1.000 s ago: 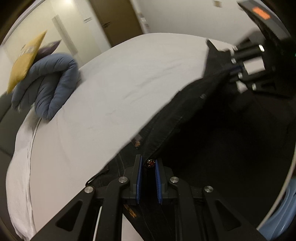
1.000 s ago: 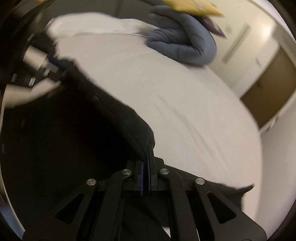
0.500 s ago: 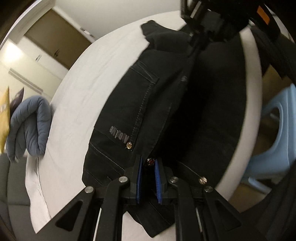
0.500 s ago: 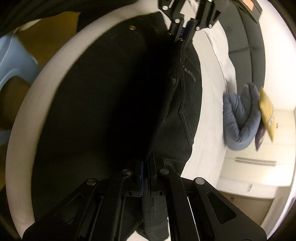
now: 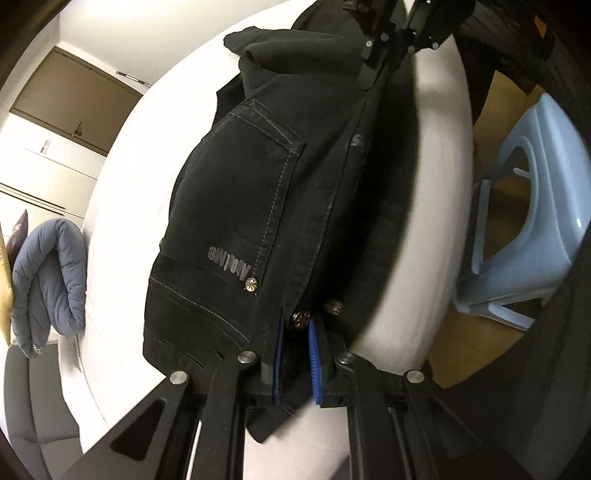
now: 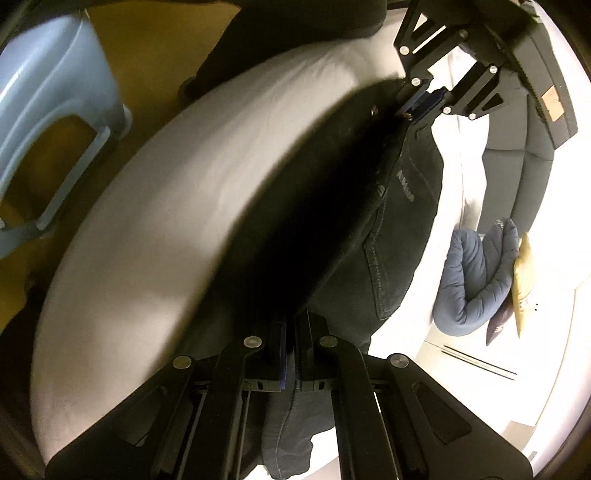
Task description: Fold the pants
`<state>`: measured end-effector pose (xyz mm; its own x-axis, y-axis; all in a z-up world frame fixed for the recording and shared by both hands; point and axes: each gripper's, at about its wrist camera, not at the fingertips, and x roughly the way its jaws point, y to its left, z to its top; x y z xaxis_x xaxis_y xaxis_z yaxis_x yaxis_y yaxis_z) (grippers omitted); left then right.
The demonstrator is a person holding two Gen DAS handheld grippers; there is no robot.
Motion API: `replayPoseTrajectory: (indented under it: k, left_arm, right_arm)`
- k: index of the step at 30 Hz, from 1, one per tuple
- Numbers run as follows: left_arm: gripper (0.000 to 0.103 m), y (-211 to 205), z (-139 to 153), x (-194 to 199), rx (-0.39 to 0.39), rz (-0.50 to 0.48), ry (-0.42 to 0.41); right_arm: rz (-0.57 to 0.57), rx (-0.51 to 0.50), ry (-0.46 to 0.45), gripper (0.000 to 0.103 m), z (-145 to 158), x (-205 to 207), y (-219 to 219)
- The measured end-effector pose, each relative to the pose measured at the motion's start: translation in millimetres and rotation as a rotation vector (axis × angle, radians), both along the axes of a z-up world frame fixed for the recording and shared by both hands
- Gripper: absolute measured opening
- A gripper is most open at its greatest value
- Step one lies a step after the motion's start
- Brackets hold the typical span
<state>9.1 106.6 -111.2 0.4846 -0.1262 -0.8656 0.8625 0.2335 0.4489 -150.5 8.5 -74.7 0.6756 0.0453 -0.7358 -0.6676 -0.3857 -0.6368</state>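
Note:
Black denim pants (image 5: 251,206) with a stitched back pocket and a silver logo lie stretched along the near edge of a white bed (image 5: 122,192). My left gripper (image 5: 295,354) is shut on the waistband by a metal button, blue pads pressing the cloth. In the right wrist view the same pants (image 6: 391,236) run from my right gripper (image 6: 290,354), shut on a bunched fold of the fabric, up to the left gripper (image 6: 428,99). The right gripper (image 5: 397,33) shows at the top of the left wrist view, at the far end of the pants.
A folded blue quilted garment (image 5: 48,280) lies further back on the bed, with a yellow cushion (image 6: 522,280) beside it. A light blue plastic stool (image 5: 524,221) stands on the floor beside the bed's edge. A brown door (image 5: 70,99) is in the far wall.
Both grippers rolled and swung the pants from hanging in the air down toward the bed's near edge. The pants now lie stretched lengthwise between them, back pocket up.

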Motion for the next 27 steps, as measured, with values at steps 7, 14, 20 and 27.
replayPoseTrajectory:
  k: [7, 14, 20, 27]
  left_arm:
    - [0.009, -7, -18, -12, -0.008, 0.021, 0.013]
    - [0.027, 0, -25, -7, -0.032, 0.084, 0.008]
    - [0.073, 26, 5, 18, -0.168, 0.305, 0.09]
    - [0.084, 52, 66, 34, -0.346, 0.461, 0.096]
  right_arm:
    - [-0.03, -0.021, 0.02, 0.002, 4, -11, -14]
    - [-0.063, -0.045, 0.001, 0.002, -12, -15, -8]
    - [-0.197, 0.026, 0.018, 0.002, -10, -8, -2]
    - [-0.281, 0.091, -0.023, 0.003, -15, -2, 7]
